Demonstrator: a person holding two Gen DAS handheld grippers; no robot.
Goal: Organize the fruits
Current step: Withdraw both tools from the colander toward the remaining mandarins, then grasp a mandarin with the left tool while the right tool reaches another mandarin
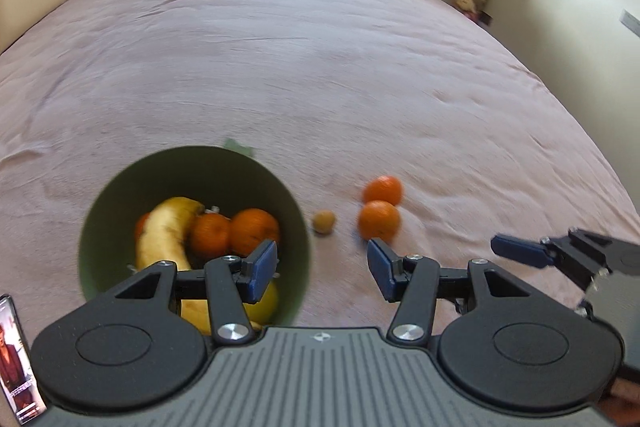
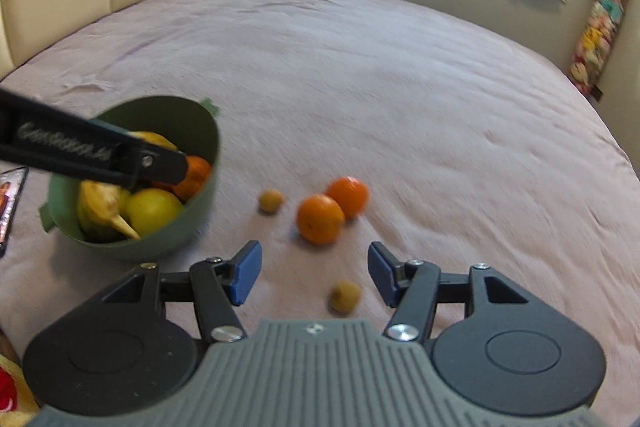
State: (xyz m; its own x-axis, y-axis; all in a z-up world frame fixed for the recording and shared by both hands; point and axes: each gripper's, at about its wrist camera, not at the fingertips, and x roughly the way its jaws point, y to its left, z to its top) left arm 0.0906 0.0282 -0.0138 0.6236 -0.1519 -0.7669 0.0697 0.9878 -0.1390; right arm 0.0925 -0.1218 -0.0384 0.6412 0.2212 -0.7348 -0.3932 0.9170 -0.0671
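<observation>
Nearest my right gripper (image 2: 314,273), whose jaws are standing apart and gripping nothing, a small tan fruit (image 2: 345,297) is lying on the mauve bedspread (image 2: 400,87) just below the gap. Going left to right, I am seeing the green bowl (image 2: 200,211) already holding a banana (image 2: 106,205), a yellow apple (image 2: 154,209) and oranges, with my left gripper (image 1: 322,269) hovering open and empty by its rim, then a second small tan fruit (image 2: 271,201), then two oranges (image 2: 332,211) touching each other. I am judging the risk to be the soft cover: a pad nudging the round fruit could roll it away.
</observation>
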